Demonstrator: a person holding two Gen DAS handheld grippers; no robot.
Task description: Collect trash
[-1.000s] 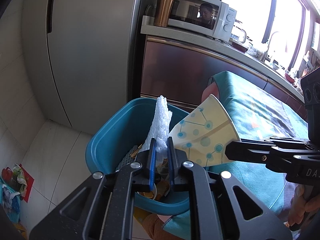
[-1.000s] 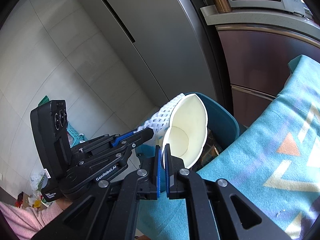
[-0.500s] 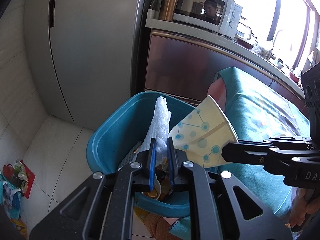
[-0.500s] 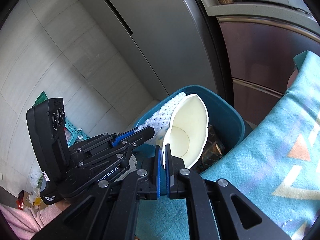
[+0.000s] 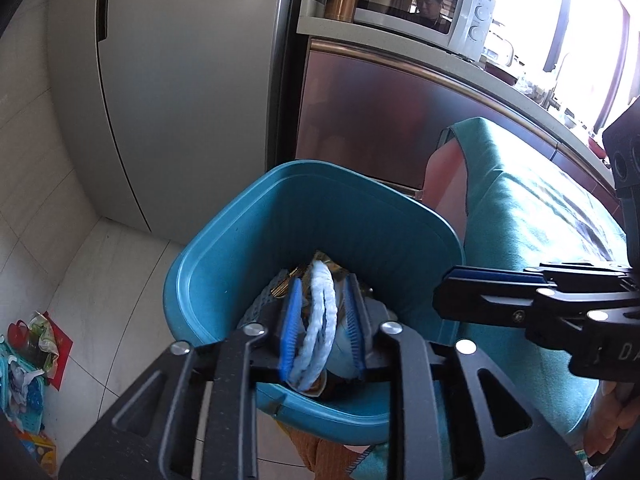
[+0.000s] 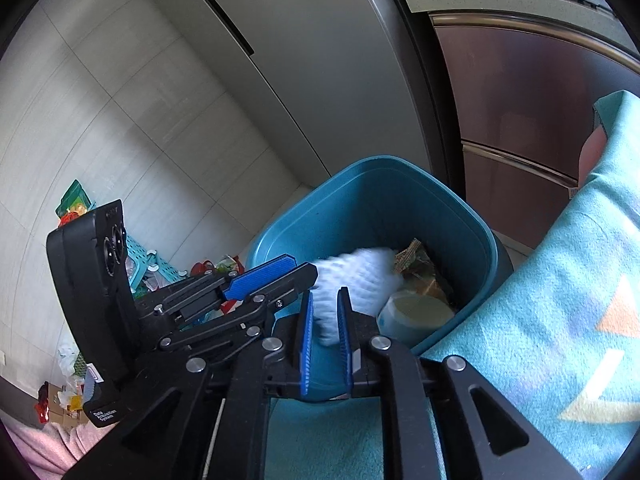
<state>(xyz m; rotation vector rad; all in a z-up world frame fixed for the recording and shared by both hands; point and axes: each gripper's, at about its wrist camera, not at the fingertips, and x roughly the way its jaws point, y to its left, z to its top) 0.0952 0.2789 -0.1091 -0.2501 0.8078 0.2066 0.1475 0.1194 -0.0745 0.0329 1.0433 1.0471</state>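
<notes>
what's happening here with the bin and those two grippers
A person holds a gripper in each hand over a teal bin beside a cloth-covered table. Both jaws have just been opening. The white foam netting sits loose between the left gripper's open jaws, dropping in. The right gripper is open and empty; the paper cup already lies in the bin.

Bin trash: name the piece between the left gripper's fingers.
The white foam net, between the left gripper's fingers, which have just been opening; the paper cup and wrapper lie in the bin.
</notes>
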